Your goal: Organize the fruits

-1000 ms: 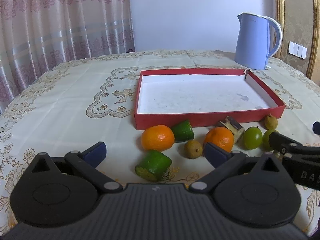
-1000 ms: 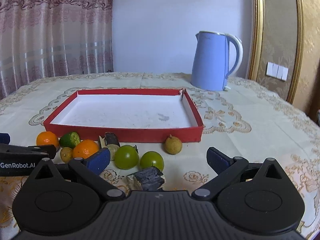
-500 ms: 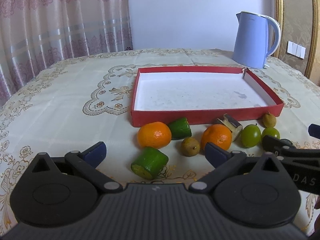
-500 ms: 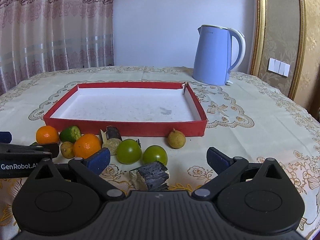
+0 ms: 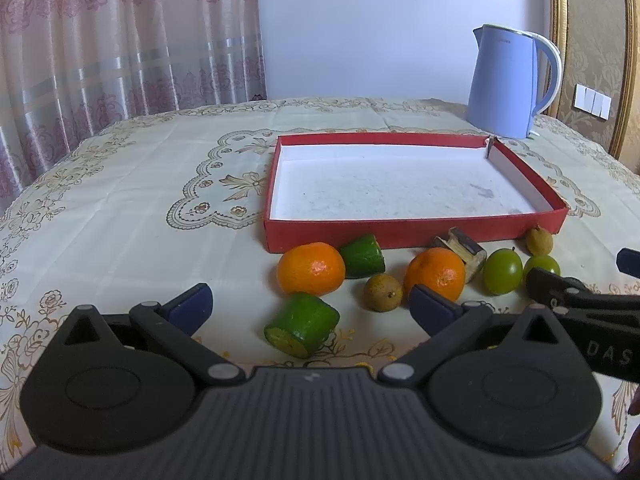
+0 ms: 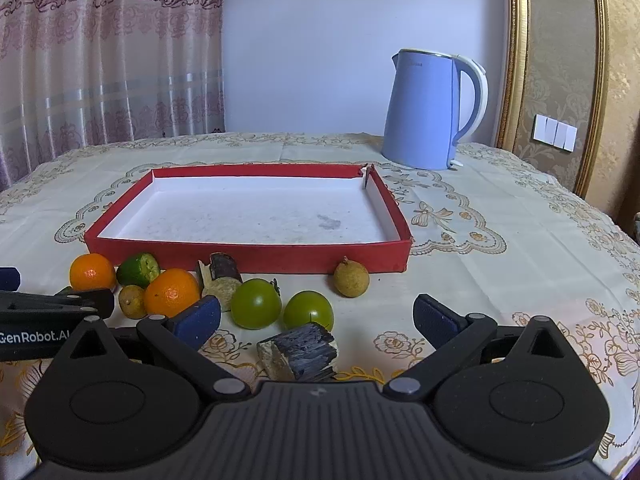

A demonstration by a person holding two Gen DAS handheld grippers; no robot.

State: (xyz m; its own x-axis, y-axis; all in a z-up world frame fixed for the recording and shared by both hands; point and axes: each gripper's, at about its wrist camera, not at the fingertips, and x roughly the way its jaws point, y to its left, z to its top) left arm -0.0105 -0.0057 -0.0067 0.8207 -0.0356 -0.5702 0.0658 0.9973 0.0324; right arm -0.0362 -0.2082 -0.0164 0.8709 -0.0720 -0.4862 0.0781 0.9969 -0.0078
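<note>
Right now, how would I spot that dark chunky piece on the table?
Find the red tray. In front of its near wall lie two green round fruits. The dark chunk sits nearer still: blocky, black-skinned, with a pale cut end.

The red tray (image 6: 248, 259) is bare inside and open from above, but a row of fruit crowds its near wall: oranges (image 5: 311, 268), cucumber pieces (image 5: 362, 256), green plums (image 6: 256, 309) and dark chunks (image 6: 298, 353). The bench (image 5: 120, 208) left of the tray lies open. A blue kettle (image 6: 424, 110) stands behind the tray's far right corner.
</note>
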